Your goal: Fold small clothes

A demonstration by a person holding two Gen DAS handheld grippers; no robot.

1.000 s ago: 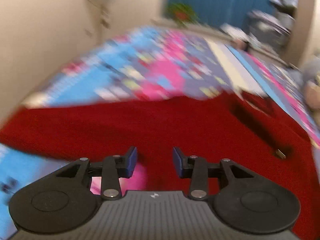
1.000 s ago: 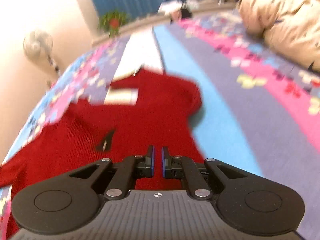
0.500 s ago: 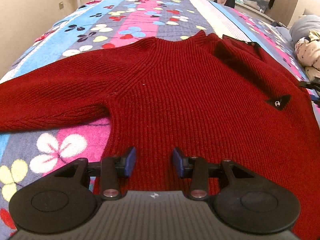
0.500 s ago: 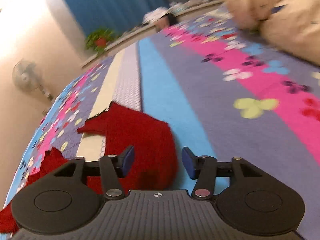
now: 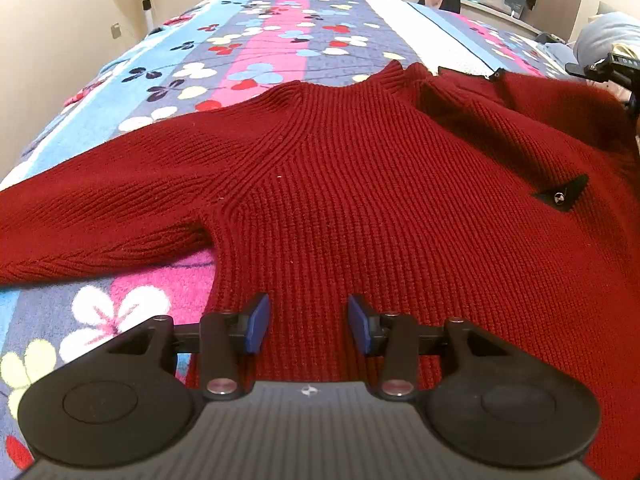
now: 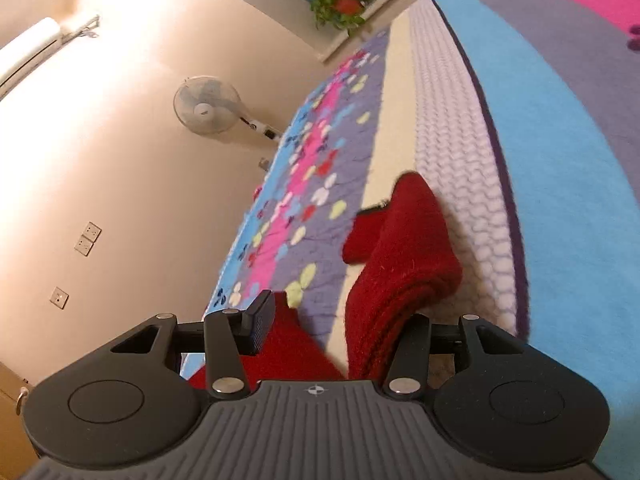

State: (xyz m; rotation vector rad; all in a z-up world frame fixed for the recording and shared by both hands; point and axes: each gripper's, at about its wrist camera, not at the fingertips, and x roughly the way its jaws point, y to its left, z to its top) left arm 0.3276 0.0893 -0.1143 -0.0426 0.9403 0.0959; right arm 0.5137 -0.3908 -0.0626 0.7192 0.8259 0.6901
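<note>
Jaws apart, left gripper (image 5: 308,324) hovers low over the sweater (image 5: 360,200).

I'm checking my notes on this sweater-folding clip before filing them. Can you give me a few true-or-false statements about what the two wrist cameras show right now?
1. The red sweater lies on a floral blanket. True.
2. The left gripper is clamped shut on the hem. False: its jaws stand apart above the knit.
3. A standing fan is by the wall. True.
4. The sweater's triangular patch is white. False: it is black.
5. The right gripper has red knit between its open jaws. True.
</note>
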